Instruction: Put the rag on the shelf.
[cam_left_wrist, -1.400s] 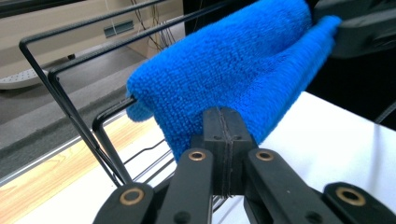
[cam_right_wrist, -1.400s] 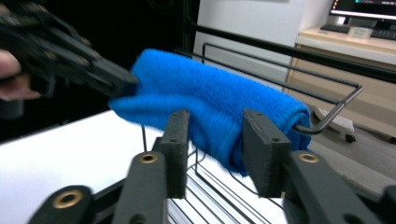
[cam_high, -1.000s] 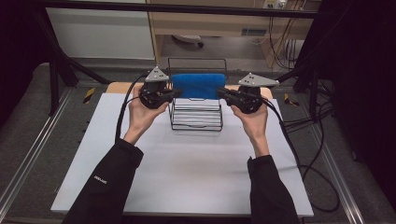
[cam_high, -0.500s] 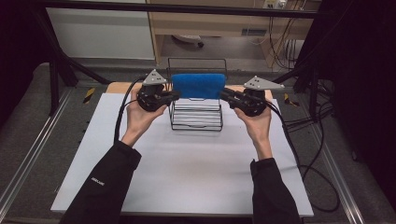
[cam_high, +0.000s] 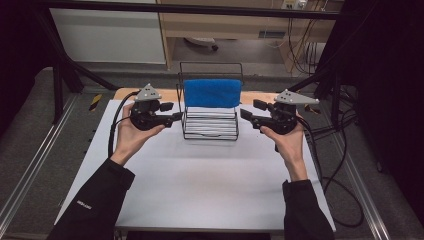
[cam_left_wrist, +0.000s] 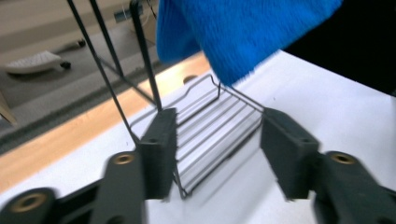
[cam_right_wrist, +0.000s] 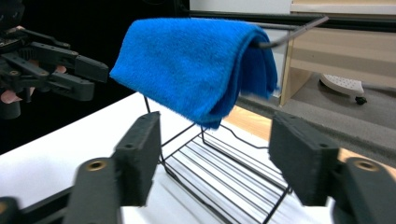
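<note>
**Blue cloth draped on the wire rack, both tongs let go**

The left tongs (cam_high: 173, 111) and the right tongs (cam_high: 248, 110) have just been opening and now stand wide with nothing between their jaws, one on either side of the wire rack (cam_high: 210, 125). The blue cloth (cam_high: 212, 92) hangs folded over the rack's top bar, between the two tongs and a little above them; in the right gripper view it sits just ahead of the open jaws.

The cloth (cam_right_wrist: 196, 65) looks soft, fluffy and light. It should bend freely and sag if lifted, and is not fragile. Its pile should give the pads good purchase. I would pinch it at the hanging side edges, one per tongs, not at the fold over the bar. The rack (cam_left_wrist: 210, 135) is thin, stiff wire and probably light enough to slide if tugged.

The worktop (cam_high: 200, 185) is a smooth white sheet with a wooden strip along its far edge. Beyond lie grey floor, pale cabinets and loose cables, and the room is dim.
</note>
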